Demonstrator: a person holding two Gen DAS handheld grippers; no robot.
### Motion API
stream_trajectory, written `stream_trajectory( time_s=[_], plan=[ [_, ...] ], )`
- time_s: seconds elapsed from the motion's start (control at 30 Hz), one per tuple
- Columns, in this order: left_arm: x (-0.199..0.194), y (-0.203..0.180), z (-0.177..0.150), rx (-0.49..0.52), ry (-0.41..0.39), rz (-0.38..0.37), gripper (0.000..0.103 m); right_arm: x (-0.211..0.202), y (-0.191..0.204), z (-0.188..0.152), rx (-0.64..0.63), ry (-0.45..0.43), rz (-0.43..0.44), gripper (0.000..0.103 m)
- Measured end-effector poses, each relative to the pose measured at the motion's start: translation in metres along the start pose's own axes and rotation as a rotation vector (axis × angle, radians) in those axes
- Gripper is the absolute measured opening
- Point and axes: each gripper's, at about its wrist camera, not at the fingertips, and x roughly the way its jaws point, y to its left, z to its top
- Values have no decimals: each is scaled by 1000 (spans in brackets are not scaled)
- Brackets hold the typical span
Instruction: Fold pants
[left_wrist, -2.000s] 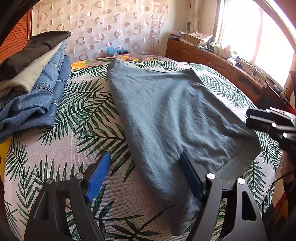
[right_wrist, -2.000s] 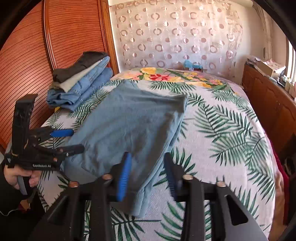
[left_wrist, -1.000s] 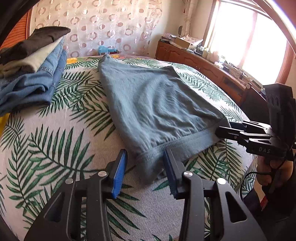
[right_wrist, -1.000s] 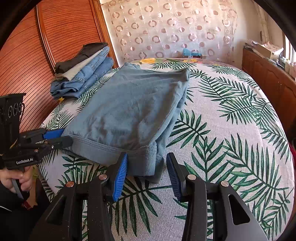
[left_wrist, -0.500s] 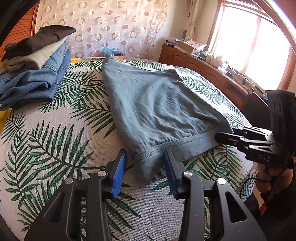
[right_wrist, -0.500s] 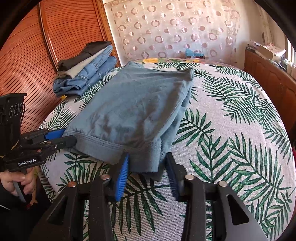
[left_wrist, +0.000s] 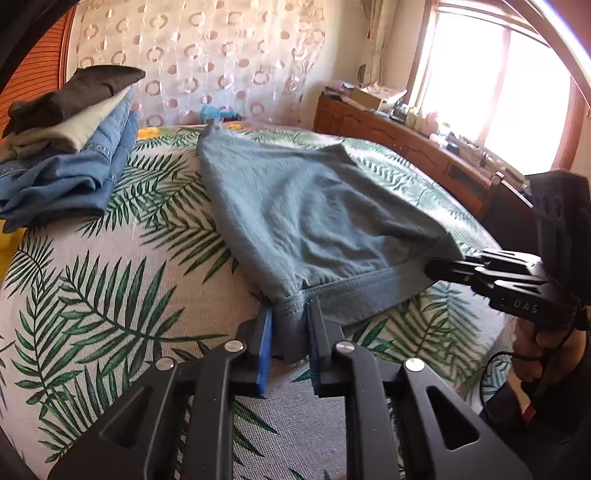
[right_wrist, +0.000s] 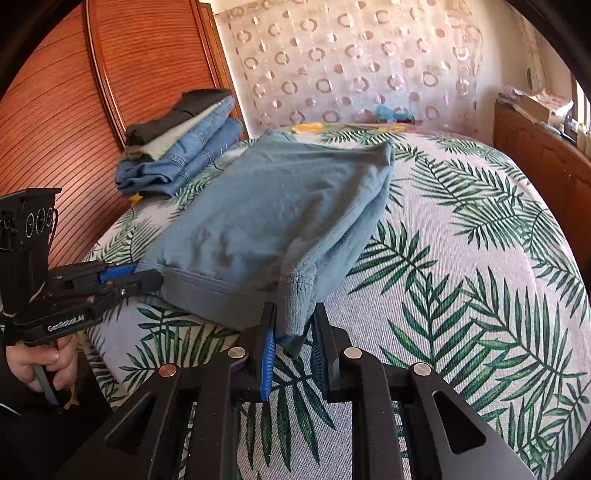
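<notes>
Left gripper (left_wrist: 290, 325): jaws closed in on one waistband corner of the pants (left_wrist: 314, 206), fabric pinched between the blue pads.
Right gripper (right_wrist: 293, 325): jaws narrowed onto the other waistband corner, cloth bunched between them.
Pants: grey-blue, folded lengthwise, lying flat on the bed (right_wrist: 461, 295) with the waistband at the near edge, stretched between the two grippers.
Bed: leaf-print cover.
Clothes stack (right_wrist: 181, 147): folded jeans and darker items, beside the pants at the far left.
</notes>
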Motion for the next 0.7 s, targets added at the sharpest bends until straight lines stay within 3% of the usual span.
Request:
stream_trajectory(
  time_s=[0.37, 0.7],
  plan=[
    [-44, -8, 22, 13, -106, -49, 14, -28, 5, 6, -21, -59, 46, 18],
    [-66, -17, 35, 49, -147, -80, 14, -67, 3, 9, -28, -121, 68, 18]
  ],
)
